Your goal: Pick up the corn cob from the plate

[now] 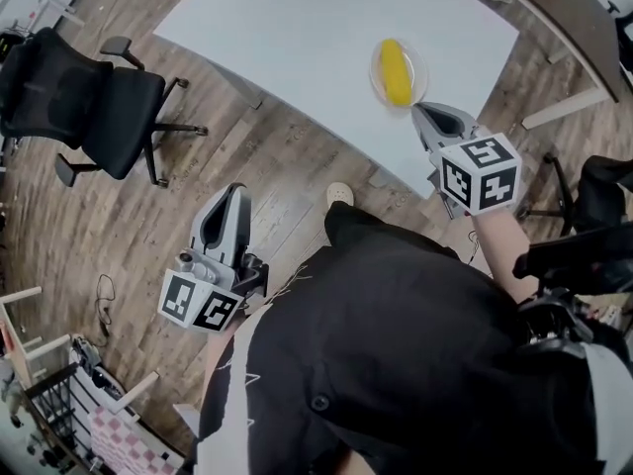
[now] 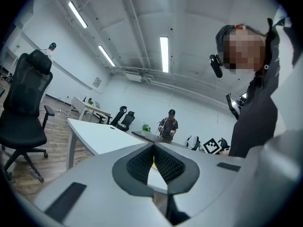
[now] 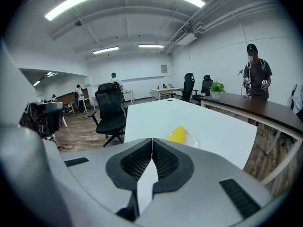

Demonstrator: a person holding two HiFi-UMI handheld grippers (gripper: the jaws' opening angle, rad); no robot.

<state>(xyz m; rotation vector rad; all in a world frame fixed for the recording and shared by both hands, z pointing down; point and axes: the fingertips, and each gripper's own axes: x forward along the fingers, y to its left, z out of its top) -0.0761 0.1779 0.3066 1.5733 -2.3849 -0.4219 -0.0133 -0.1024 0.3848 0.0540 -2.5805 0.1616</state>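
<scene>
A yellow corn cob [image 1: 396, 70] lies on a clear glass plate [image 1: 377, 57] near the front right edge of the white table [image 1: 297, 28]. My right gripper [image 1: 423, 113] hovers just short of the plate, shut and empty, pointing toward it. In the right gripper view the corn cob [image 3: 178, 134] and its plate [image 3: 191, 138] show just beyond the gripper [image 3: 152, 140], whose tips meet. My left gripper [image 1: 234, 192] hangs low over the wooden floor, well short of the table; its jaws touch at the tip [image 2: 153, 145] with nothing between them.
A black office chair [image 1: 89, 102] stands left of the table on the wood floor. A dark desk [image 1: 574, 18] runs along the far right. In the gripper views, another person [image 3: 257, 74] stands behind that desk, with more chairs [image 3: 111, 110] and tables further off.
</scene>
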